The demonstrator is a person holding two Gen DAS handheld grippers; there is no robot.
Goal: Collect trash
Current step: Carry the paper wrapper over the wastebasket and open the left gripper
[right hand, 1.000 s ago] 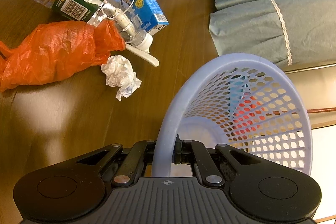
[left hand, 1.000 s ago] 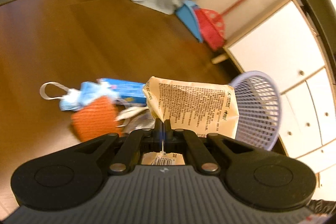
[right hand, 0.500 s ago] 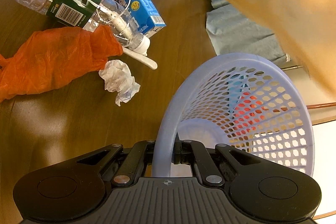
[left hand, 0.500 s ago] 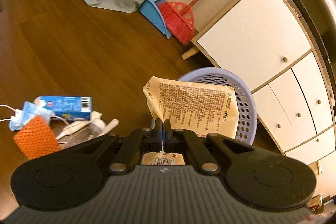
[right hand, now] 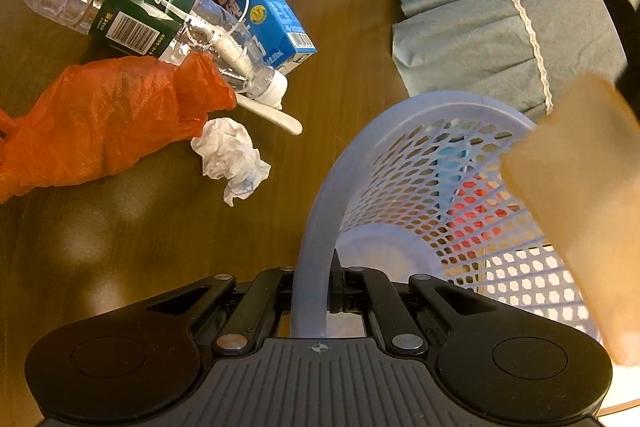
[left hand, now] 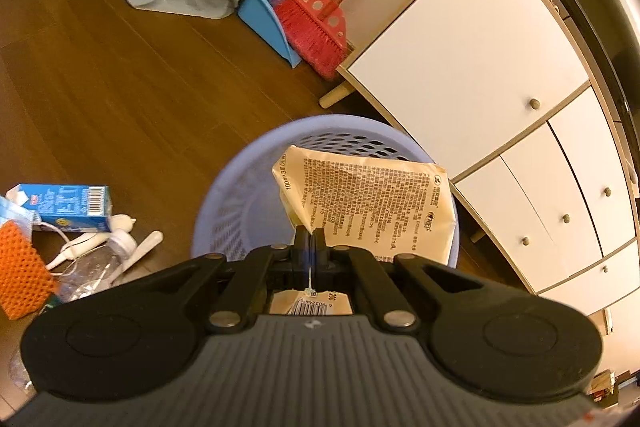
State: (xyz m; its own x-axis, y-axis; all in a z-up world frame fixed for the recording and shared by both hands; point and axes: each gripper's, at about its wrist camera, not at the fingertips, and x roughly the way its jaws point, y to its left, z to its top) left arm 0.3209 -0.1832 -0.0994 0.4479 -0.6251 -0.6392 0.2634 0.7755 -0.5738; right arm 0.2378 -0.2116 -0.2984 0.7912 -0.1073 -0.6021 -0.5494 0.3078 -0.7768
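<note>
Wood floor (left hand: 132, 75), basket (right hand: 316, 227) rim hiding right claw (right hand: 331, 285), blurred packet (right hand: 580, 187)

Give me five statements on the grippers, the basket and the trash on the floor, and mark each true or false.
1. The left gripper pinches a tan packet. True.
2. The packet lies on the floor. False: it hangs over the basket.
3. The right gripper is open. False: it clamps the basket rim.
4. A bottle lies on the floor. True.
5. The tissue is inside the basket. False: it lies on the floor beside an orange bag.
</note>
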